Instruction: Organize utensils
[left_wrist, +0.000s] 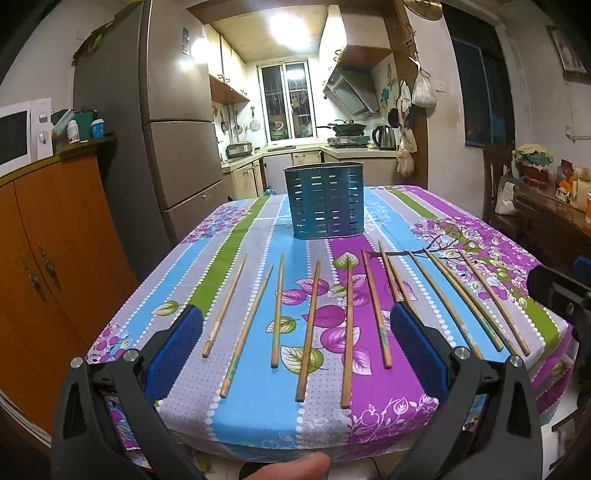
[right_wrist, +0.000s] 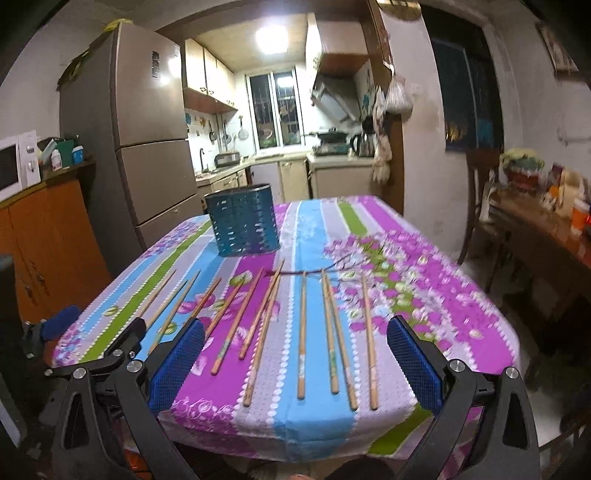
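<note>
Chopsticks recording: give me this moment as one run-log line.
stage: not started | left claw: open, empty | right claw: open, empty | chopsticks: loose on tablecloth | blue holder: upright, behind them

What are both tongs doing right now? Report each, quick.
Left tongs: open, holding nothing, above the chopsticks.
Right tongs: open, holding nothing, above the chopsticks.

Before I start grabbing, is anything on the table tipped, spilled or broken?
Nothing stands out. The blue slotted holder stands upright, and the wooden chopsticks lie loose in a row on the floral tablecloth. Two pairs toward the right touch or cross.
</note>
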